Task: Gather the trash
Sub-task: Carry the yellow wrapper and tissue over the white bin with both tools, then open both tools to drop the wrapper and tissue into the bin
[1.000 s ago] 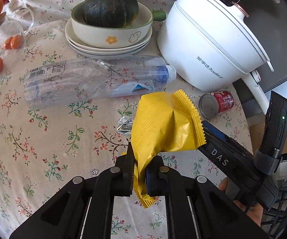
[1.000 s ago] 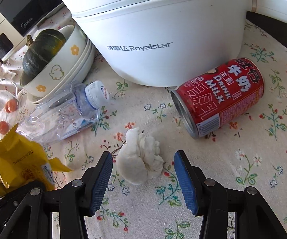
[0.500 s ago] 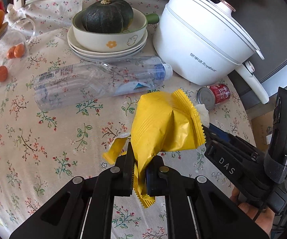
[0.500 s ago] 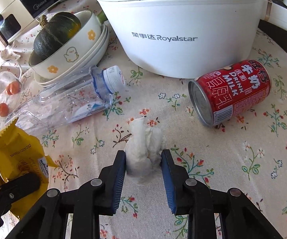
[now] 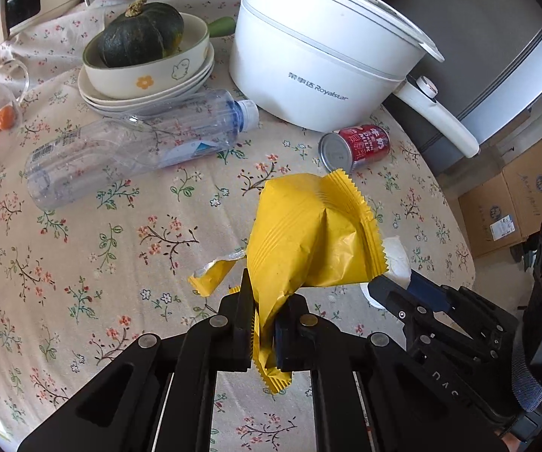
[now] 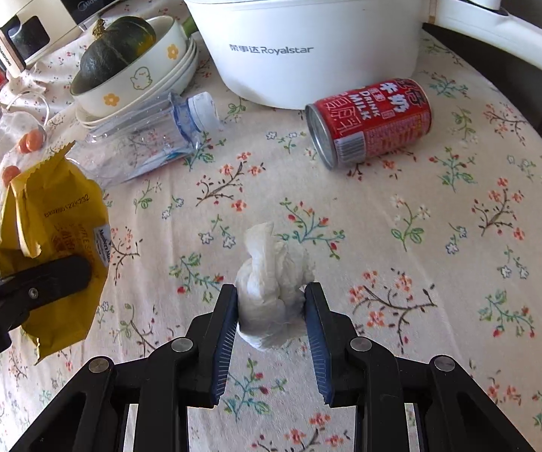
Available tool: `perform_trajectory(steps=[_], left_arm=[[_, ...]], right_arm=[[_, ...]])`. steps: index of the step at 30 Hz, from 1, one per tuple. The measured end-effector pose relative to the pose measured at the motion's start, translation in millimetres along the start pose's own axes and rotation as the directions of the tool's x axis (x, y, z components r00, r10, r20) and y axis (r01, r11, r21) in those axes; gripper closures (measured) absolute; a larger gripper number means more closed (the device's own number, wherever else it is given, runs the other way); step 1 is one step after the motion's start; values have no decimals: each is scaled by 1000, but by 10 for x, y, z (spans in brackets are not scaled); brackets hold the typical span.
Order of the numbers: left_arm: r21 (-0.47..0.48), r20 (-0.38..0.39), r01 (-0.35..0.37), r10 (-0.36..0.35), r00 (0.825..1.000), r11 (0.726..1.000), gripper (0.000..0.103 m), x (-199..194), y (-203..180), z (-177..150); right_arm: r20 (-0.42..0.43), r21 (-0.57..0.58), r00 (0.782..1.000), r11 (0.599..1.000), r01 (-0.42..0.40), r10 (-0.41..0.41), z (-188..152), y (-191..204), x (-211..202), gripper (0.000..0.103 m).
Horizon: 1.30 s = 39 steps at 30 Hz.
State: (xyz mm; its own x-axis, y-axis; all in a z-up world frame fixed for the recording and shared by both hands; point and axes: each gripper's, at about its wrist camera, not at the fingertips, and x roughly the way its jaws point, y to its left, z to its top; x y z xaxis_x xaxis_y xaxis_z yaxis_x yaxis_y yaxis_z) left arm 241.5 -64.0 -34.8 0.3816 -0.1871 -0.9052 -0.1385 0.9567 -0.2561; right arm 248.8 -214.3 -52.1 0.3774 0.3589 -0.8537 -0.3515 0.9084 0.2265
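Over on the far left of the floral tablecloth (image 5: 82, 263) sit a few small orange fruits (image 5: 0, 122) beside a glass jar (image 6: 3, 139), and behind them a stack of plates carries a cream bowl (image 5: 146, 71) with a dark green squash (image 5: 139, 34) in it. A clear plastic bottle (image 5: 131, 147) lies on its side in front of the bowl, its cap pointing toward the big white Royalstar pot (image 5: 320, 60). Nearer me, the left gripper (image 5: 263, 324) has its jaws pinched almost together on the lower edge of a yellow snack wrapper (image 5: 308, 237), which hangs clear above the cloth with a torn strip curling off to the left. Just to the right of it, the right gripper (image 6: 273, 305) has its blue pads pressed against both sides of a crumpled white tissue (image 6: 271, 275); its jaws have just been closing in on that wad, which is now squeezed between them close over the cloth. Farther back and to the right, a red milk can (image 6: 372, 120) lies tipped over near the foot of the pot, well apart from both grippers. Past the table edge on the right stand cardboard boxes (image 5: 515, 196) on the floor.
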Motion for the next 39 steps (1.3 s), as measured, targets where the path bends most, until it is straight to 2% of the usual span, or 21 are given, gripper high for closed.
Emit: perform_trajectory(steps=[5,7,13,16,19,24,27,29,31,33,35,38,39], left_arm=[[19,-62,46,-45,997,999,96,53,-263,-187],[26,-77,67,-65,995,997,96,19,-339,-288],[41,-60,82,-80,995,996,96,-257,-505,-526],[64,-50,90,-87,995,994,96,-433,-577,-734],[85,-46,126,-123,991,988,96,-575,-618,-1019],[96,-84,174,-166,983,980,96,-559,-687,-1431],[159,-92,169,-156,983,973,96,-565,-896,-1618],[169,-110,226,-209,972,959,96,-571,-1028,-1738],[187,-95,265,-251,963,946,96,-526,-1110,-1871],[205,-118,242,-222,968,948,96,-352,-1168,-2019],[221,-195,258,-217,956,940,96,-210,-1225,-2122],[339,-112,126,-93,989,932,96,-269,-1330,-2226],[374,-93,96,-66,993,923,96,-269,-1381,-2261]], right_arm=[[25,84,999,996,-23,21,-252,-310,-308,71],[8,136,1000,991,-7,6,-347,-477,-355,71],[17,165,1000,986,1,-3,-504,-716,-653,71],[16,195,1000,981,-20,17,-629,-849,-836,71],[6,215,999,976,-34,33,-764,-959,-995,71],[-10,264,999,963,-44,48,-1041,-1098,-1241,71],[-38,283,999,959,-21,33,-1248,-1127,-1362,71],[-64,257,998,966,13,4,-1355,-1116,-1426,71],[-90,258,996,965,38,-15,-1482,-1139,-1486,71],[-105,282,994,959,38,-8,-1647,-1178,-1543,70],[-109,306,994,950,54,-22,-1857,-1230,-1582,70],[-130,366,991,929,50,-2,-2248,-1367,-1508,70],[-156,390,988,920,49,14,-2363,-1417,-1439,70]])
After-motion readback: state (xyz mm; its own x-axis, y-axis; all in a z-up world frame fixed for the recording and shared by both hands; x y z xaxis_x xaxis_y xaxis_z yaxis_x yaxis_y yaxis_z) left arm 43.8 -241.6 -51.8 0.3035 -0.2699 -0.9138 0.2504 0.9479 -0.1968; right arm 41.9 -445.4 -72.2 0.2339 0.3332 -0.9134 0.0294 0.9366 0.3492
